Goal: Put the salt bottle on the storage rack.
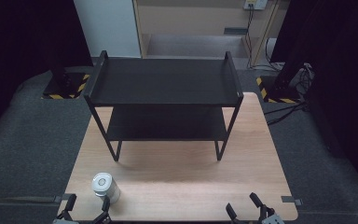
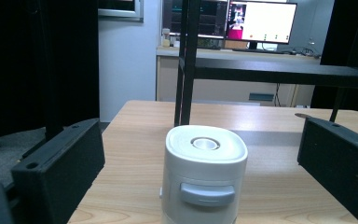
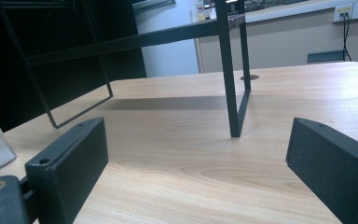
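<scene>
Standing at counter's near-left edge: white lidded container, upright, between spread jaws of left claw, untouched. Likely rigid, smooth, light; best gripped across lower body, below lid. Beyond: black rack. Right claw open, empty.
</scene>
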Action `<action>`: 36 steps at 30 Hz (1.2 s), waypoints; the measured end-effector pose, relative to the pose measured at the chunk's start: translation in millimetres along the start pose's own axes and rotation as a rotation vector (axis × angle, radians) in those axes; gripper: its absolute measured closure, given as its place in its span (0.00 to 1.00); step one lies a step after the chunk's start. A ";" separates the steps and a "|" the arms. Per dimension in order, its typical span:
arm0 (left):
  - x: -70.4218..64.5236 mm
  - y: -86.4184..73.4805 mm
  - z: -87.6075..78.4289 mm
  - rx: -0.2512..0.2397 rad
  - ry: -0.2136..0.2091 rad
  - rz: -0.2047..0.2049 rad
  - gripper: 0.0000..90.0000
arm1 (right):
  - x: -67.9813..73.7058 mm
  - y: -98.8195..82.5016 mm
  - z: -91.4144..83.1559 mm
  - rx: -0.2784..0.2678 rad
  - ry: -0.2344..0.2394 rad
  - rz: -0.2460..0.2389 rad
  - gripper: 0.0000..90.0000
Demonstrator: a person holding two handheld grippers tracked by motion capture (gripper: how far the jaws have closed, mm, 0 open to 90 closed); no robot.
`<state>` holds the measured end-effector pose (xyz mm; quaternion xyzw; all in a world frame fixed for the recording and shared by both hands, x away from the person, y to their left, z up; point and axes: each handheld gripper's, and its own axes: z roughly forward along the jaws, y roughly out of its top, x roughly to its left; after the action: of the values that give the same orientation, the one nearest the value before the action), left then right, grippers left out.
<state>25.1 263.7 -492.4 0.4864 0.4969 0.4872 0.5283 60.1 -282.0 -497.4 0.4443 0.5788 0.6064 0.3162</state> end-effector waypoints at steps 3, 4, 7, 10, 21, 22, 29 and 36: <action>-1.0 -2.2 1.3 0.002 0.001 0.004 0.00 | 0.1 -0.8 -2.3 0.002 -0.003 0.002 0.06; -1.3 -3.1 1.8 0.002 0.000 0.004 0.00 | 0.0 -1.2 -3.1 0.001 -0.005 0.002 0.06; -1.6 -5.5 3.9 0.007 -0.007 0.006 0.00 | -0.5 -1.5 -4.7 0.005 -0.008 0.006 0.06; -2.5 -8.0 7.0 0.017 -0.009 0.009 0.00 | -0.7 -1.7 -5.6 0.006 -0.009 0.008 0.06; 0.1 -20.2 32.6 0.070 -0.018 0.016 0.00 | -2.3 -5.5 -4.2 0.014 -0.025 0.016 0.06; 0.2 -21.3 35.6 0.074 -0.017 0.022 0.00 | -2.4 -5.7 -4.1 0.015 -0.028 0.016 0.06; 1.5 -22.8 53.1 0.108 -0.017 0.035 0.00 | -4.0 -6.4 -3.8 0.022 -0.039 0.020 0.06; 3.7 -24.4 59.2 0.125 -0.035 0.041 0.09 | -5.4 -8.1 -2.3 0.027 -0.046 0.024 0.06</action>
<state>85.1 264.4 -515.0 0.5368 0.5069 0.4575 0.4955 59.1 -286.8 -506.1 0.4691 0.5743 0.5919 0.3161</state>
